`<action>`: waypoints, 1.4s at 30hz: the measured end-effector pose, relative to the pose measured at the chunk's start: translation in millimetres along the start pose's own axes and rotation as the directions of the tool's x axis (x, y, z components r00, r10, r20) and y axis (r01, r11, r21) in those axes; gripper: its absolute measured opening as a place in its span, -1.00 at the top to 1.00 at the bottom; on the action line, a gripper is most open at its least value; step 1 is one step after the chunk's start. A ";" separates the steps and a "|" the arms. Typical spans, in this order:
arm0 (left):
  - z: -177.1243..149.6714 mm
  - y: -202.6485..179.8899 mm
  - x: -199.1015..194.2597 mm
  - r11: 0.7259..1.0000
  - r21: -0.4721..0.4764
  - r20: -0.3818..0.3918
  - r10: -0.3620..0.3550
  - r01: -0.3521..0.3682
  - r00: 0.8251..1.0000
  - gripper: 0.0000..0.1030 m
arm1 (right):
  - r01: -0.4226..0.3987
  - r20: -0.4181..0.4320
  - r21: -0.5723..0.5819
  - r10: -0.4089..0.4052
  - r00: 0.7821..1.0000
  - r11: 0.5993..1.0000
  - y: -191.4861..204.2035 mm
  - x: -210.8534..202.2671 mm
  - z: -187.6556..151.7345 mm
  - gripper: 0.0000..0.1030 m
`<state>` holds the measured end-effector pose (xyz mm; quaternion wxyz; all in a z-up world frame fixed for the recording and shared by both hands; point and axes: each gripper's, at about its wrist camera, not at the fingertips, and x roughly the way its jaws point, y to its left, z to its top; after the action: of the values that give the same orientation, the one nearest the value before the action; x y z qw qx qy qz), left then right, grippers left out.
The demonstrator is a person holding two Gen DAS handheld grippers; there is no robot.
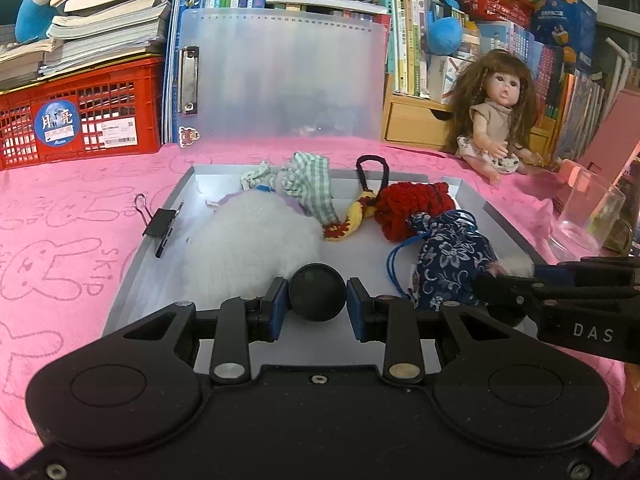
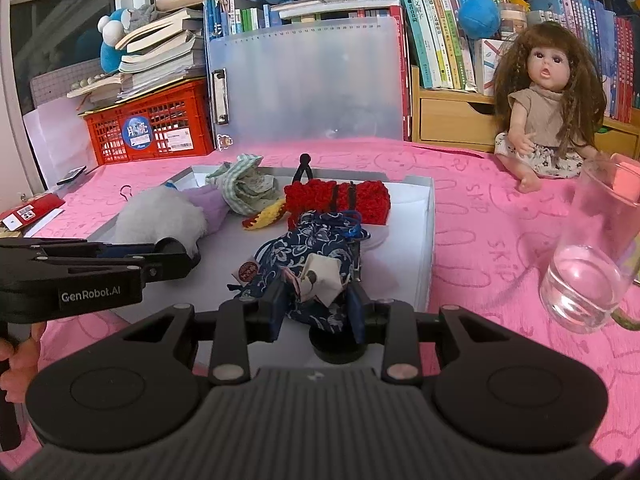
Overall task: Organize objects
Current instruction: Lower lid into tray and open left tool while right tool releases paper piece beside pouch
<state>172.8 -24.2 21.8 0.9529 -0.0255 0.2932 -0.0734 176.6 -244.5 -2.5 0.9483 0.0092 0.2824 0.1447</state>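
Left gripper [image 1: 317,298]: pinching a black round cap [image 1: 317,293] above the grey tray's [image 1: 132,280] near end. Right gripper [image 2: 316,304]: pinching a blue floral drawstring pouch [image 2: 308,252] that lies in the tray. Tray contents: white fluffy toy [image 1: 248,248], checked cloth [image 1: 308,184], red crochet piece [image 1: 416,208]. Binder clip [image 1: 160,222]: on tray's left rim. Doll [image 1: 500,120] and drinking glass [image 2: 588,272]: on pink-covered counter [image 1: 60,220], right of tray.
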 end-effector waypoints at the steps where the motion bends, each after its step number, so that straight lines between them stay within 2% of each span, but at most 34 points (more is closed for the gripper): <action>1: 0.1 0.9 0.4 1.000 -0.001 0.001 0.003 -0.003 1.000 0.41 | 0.000 0.000 0.000 0.000 1.000 1.000 -0.1 0.1 0.0 0.22; 22: -6.6 -1.2 8.8 1.000 0.012 -0.031 0.012 -0.011 0.999 0.41 | -0.009 -0.009 0.018 0.009 1.000 1.000 -3.1 1.5 -1.7 0.13; 27: -7.1 -1.0 8.4 1.000 0.013 -0.031 0.011 -0.011 0.999 0.41 | -0.008 -0.010 0.010 0.008 1.000 1.000 -2.7 1.2 -2.7 -0.05; 31: -7.5 -1.1 8.3 1.000 0.013 -0.031 0.010 -0.010 0.999 0.39 | -0.009 -0.017 0.006 0.009 1.000 1.000 -1.3 0.8 -5.3 -0.12; 42: -9.8 -4.7 1.7 1.000 0.022 -0.034 -0.014 0.014 0.999 -0.05 | -0.009 -0.003 -0.027 0.009 1.000 1.000 4.7 -4.4 -8.2 -0.37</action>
<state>168.1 -29.2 13.3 0.9474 -0.0157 0.3084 -0.0837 167.4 -241.8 -6.6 0.9472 -0.0027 0.2819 0.1527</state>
